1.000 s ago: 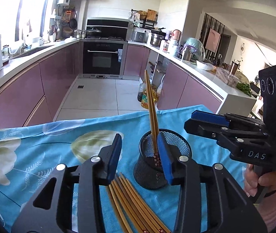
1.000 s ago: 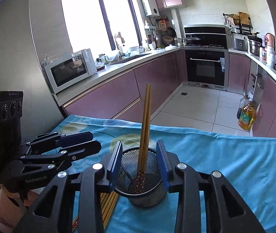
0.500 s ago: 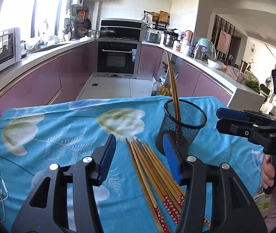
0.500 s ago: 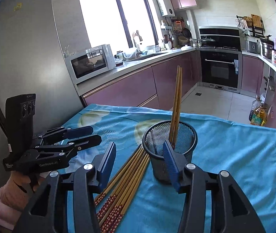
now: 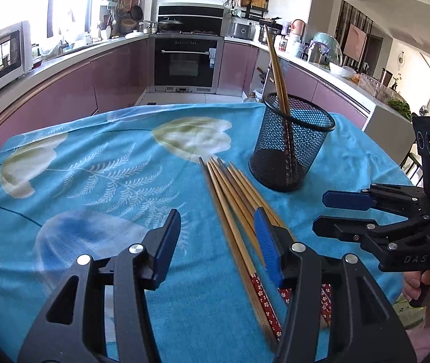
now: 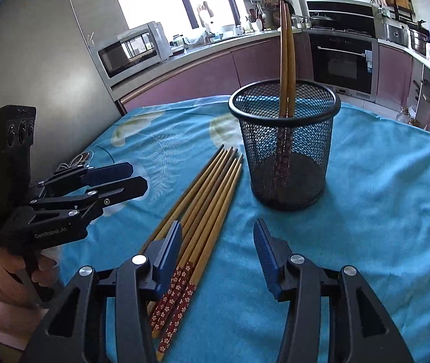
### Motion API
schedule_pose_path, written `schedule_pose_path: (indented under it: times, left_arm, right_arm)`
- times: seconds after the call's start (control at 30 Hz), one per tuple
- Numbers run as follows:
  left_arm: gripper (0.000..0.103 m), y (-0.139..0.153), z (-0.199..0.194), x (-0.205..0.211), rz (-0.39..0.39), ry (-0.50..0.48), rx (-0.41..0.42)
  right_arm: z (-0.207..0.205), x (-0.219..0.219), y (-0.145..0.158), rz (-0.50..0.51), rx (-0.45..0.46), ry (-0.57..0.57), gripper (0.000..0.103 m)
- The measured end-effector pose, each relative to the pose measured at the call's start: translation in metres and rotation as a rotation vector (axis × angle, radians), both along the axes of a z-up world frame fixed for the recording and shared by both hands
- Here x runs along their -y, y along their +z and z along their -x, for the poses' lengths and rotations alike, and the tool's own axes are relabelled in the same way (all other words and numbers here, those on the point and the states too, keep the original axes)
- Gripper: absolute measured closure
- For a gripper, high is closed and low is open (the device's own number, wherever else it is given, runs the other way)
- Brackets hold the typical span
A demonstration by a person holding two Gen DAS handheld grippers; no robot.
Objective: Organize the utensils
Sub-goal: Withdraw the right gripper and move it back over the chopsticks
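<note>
On the blue-clothed table (image 5: 94,163), both the left gripper (image 5: 216,233) and right gripper (image 6: 217,243) hover released over loose wooden chopsticks (image 6: 206,199) beside a black mesh cup (image 6: 287,151).

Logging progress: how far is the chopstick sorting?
Done: two chopsticks stand in the mesh cup. In hand: nothing; left claw and right claw are open over the loose chopsticks on the blue cloth. Left: that whole bundle.
</note>
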State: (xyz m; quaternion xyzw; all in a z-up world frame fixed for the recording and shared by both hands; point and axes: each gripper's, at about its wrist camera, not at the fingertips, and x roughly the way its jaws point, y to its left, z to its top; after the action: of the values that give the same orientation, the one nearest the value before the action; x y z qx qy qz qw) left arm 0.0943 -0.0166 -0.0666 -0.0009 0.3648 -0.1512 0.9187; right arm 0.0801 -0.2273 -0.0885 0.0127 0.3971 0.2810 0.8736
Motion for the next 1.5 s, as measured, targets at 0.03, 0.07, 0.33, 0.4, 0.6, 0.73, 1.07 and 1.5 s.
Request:
schedule_pose_path:
  times: [0.03,0.07,0.33,0.4,0.6,0.73,1.07,1.5]
  left_arm:
    - [0.053,-0.003,0.000,0.001,-0.001,-0.002,-0.011]
    - [0.053,-0.006,0.000,0.002,-0.003,-0.002,-0.021]
    - [0.053,-0.020,-0.002,0.004,-0.017,0.007,-0.064]
    - [0.054,-0.022,-0.003,0.003,-0.020,0.011,-0.071]
    - [0.054,-0.027,-0.004,0.002,-0.017,0.016,-0.085]
    - [0.054,-0.029,-0.005,0.003,-0.020,0.015,-0.089]
    - [0.054,-0.035,-0.008,0.007,-0.043,0.014,-0.105]
    - [0.055,-0.039,-0.009,0.008,-0.055,0.014,-0.115]
  right_arm:
    - [0.000,0.000,-0.003,0.008,-0.004,-0.005,0.055]
    - [0.001,-0.001,-0.005,0.019,-0.005,-0.012,0.055]
    - [0.002,-0.008,-0.012,0.060,-0.004,-0.028,0.056]
    - [0.002,-0.010,-0.013,0.066,-0.002,-0.031,0.056]
    - [0.002,-0.010,-0.015,0.083,-0.002,-0.041,0.056]
    - [0.002,-0.010,-0.016,0.093,-0.001,-0.044,0.057]
    - [0.001,-0.014,-0.021,0.127,-0.001,-0.050,0.057]
    - [-0.001,-0.014,-0.022,0.153,0.003,-0.067,0.059]
